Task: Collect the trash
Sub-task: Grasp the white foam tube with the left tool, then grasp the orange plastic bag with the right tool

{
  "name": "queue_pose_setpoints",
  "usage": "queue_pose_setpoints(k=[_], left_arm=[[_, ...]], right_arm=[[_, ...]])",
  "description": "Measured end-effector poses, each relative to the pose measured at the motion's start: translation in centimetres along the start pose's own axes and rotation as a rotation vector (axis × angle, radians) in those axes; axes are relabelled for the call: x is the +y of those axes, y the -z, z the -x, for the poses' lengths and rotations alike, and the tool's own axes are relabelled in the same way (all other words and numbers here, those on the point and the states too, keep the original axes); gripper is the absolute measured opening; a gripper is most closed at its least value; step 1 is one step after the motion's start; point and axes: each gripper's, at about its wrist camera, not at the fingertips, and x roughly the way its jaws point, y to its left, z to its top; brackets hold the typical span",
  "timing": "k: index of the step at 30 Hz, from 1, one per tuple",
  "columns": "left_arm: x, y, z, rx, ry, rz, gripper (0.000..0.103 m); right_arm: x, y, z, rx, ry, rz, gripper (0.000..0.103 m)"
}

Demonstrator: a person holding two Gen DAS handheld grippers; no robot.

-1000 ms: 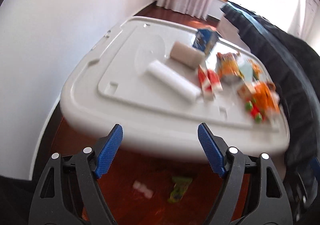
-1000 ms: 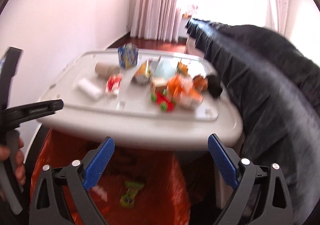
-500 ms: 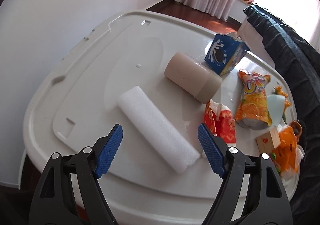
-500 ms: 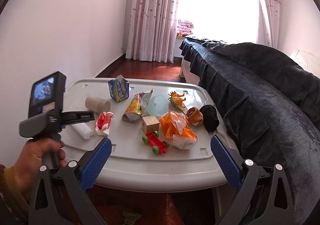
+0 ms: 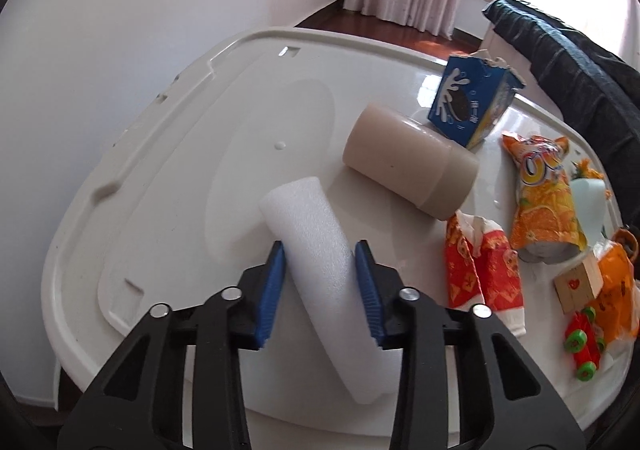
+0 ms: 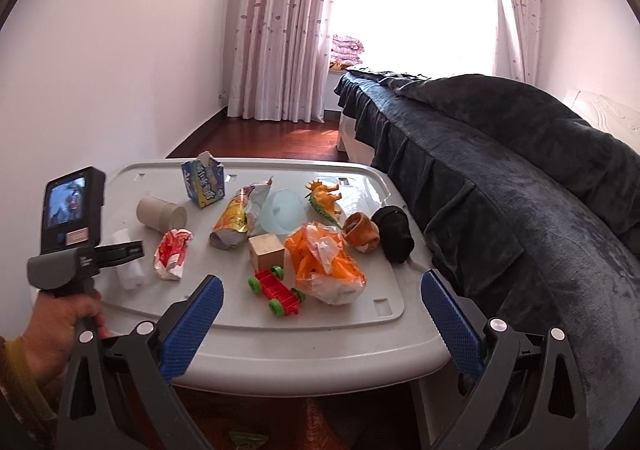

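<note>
Your left gripper [image 5: 320, 282] has its jaws pinching a white foam roll [image 5: 316, 234] lying near the front left edge of the white table [image 5: 160, 153]. A beige cup [image 5: 408, 161] lies just beyond it. Your right gripper [image 6: 320, 326] hovers off the table's front edge, jaws spread wide.

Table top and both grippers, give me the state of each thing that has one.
Left gripper: shut on the white foam tube.
White foam tube: lying flat.
Right gripper: open, empty.
Beige paper cup: on its side.
Blue cookie box: upright, top torn open.
Orange snack bag: opened, lying down.
</note>
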Motion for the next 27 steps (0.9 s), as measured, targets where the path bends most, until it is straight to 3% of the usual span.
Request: queue_pose_setpoints(k=[6, 13, 22, 24, 27], left_arm=[[0.5, 1.6, 2.4, -0.043, 0.009, -0.061, 0.026], [1.5, 3.2, 3.9, -0.053, 0.042, -0.084, 0.025], [1.4, 3.4, 5.5, -0.080, 0.086, -0.098, 0.025], [1.1, 3.6, 5.5, -0.080, 0.094, -0.106, 0.025], [0.8, 3.7, 5.5, -0.078, 0.102, -0.113, 0.025]], right_arm=[[-1.1, -1.4, -4.3, 0.022, 0.065, -0.004, 0.098], [-0.8, -1.8, -10.7, 0.117, 0.027, 0.005, 0.095], [0.1, -0.7, -16.8, 0.227, 0.042, 0.079, 0.091], [0.3, -0.6, -17.6, 0.245, 0.037, 0.090, 0.086], [0.5, -0.4, -18.8, 0.294, 0.003, 0.110, 0.051]])
